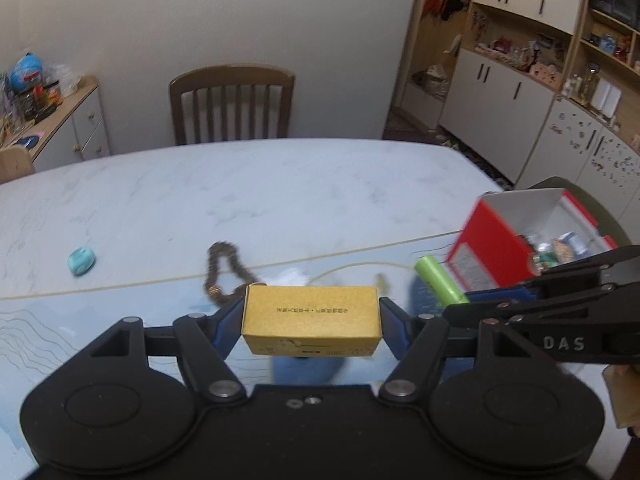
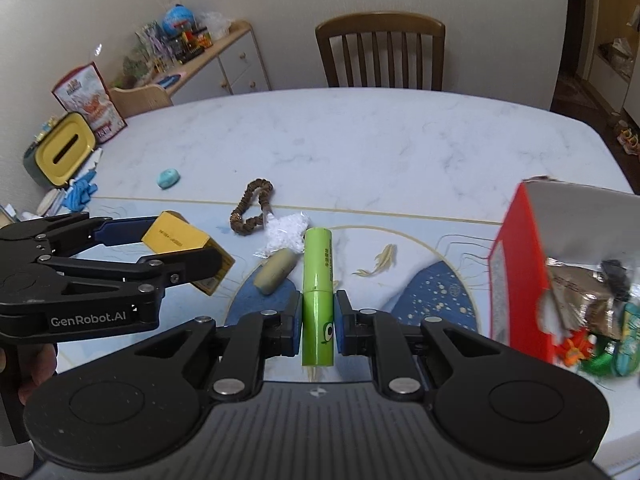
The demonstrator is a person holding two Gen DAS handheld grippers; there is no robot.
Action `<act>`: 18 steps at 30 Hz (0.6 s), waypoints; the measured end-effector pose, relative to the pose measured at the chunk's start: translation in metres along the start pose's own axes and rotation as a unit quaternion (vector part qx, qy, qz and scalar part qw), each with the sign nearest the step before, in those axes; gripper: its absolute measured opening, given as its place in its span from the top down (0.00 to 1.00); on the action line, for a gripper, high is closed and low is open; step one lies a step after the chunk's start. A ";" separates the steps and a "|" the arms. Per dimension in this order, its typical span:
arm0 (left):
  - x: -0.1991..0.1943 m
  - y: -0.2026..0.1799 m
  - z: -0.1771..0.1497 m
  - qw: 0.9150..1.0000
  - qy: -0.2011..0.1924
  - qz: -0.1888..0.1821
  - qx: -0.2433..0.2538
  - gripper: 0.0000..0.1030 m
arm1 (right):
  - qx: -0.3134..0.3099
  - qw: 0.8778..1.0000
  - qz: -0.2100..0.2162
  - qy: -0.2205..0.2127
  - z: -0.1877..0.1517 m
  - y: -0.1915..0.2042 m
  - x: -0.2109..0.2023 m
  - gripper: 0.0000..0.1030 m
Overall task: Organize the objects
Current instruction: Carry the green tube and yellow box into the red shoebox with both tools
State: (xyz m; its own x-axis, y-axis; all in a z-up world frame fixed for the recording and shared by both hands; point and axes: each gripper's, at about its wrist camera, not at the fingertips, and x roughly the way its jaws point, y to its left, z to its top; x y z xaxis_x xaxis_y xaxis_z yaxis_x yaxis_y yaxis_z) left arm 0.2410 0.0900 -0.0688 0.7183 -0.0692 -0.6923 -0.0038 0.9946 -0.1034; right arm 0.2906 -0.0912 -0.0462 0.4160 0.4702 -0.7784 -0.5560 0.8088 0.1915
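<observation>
Left gripper [image 1: 311, 317] fingers clamp the yellow box [image 1: 310, 320]; right gripper [image 2: 318, 316] fingers clamp the green tube [image 2: 318, 292].

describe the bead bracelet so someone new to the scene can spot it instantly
Start at the marble table, at the near edge of its white part, just left of centre. The bead bracelet lies there in a loose loop beside a small white packet. It is the only brown, knobbly ring among the smooth items.

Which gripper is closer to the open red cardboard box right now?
Right. The right gripper, holding the green tube, sits just left of the red cardboard box. The left gripper, holding the yellow carton, is farther left, beyond the right one.
</observation>
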 end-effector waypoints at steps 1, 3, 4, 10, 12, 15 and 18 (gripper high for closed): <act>-0.004 -0.006 0.002 1.000 -0.003 -0.003 0.003 0.33 | 0.001 1.000 0.002 -0.003 -0.001 -0.002 -0.006 0.85; -0.011 -0.019 0.004 1.000 -0.006 -0.010 0.008 0.33 | 0.002 1.000 0.005 -0.008 -0.004 -0.007 -0.020 0.85; -0.014 -0.025 0.006 1.000 -0.007 -0.013 0.009 0.33 | 0.002 1.000 0.005 -0.010 -0.005 -0.010 -0.026 0.85; -0.023 -0.066 0.011 0.999 -0.012 -0.028 0.019 0.33 | 0.002 1.000 -0.001 -0.021 -0.013 -0.034 -0.062 0.85; -0.024 -0.080 0.014 0.999 -0.013 -0.034 0.024 0.33 | 0.006 1.000 -0.002 -0.026 -0.016 -0.046 -0.073 0.85; -0.023 -0.104 0.016 0.999 -0.015 -0.040 0.033 0.33 | 0.009 0.999 -0.007 -0.035 -0.022 -0.066 -0.089 0.85; -0.021 -0.127 0.018 0.998 -0.016 -0.047 0.041 0.33 | 0.016 0.999 -0.013 -0.040 -0.027 -0.090 -0.103 0.85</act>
State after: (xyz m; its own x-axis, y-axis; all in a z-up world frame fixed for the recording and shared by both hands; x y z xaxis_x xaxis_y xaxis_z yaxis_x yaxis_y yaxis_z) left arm 0.2387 -0.0338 -0.0284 0.7347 -0.1607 -0.6591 0.1199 0.9870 -0.1069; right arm 0.2787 -0.2222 0.0003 0.4878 0.4742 -0.7329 -0.5218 0.8315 0.1907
